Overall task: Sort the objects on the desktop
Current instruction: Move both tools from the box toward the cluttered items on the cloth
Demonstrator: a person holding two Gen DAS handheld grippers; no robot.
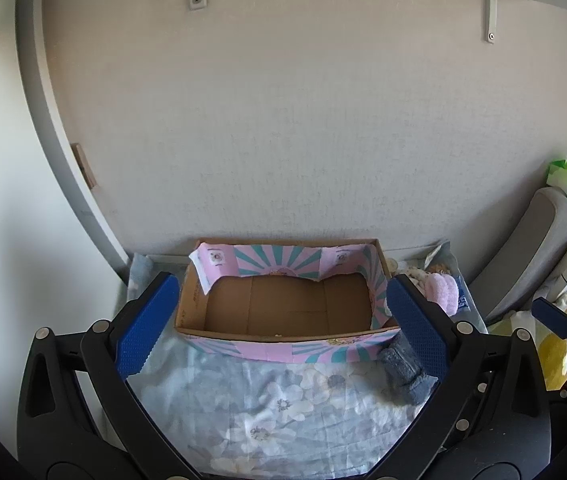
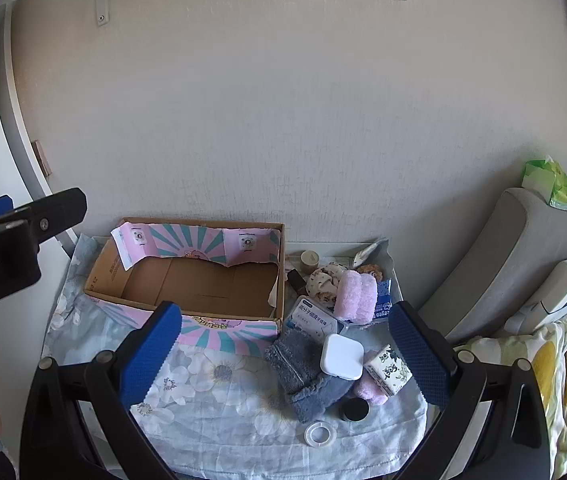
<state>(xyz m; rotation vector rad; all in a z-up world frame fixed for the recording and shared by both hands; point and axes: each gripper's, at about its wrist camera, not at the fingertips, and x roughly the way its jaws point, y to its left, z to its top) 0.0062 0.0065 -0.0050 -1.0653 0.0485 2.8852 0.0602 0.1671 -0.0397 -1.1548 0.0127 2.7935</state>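
Gaping wide and empty, both grippers face the cardboard box.

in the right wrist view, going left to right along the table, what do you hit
cardboard box → grey fuzzy sock → white square case → floral tissue pack
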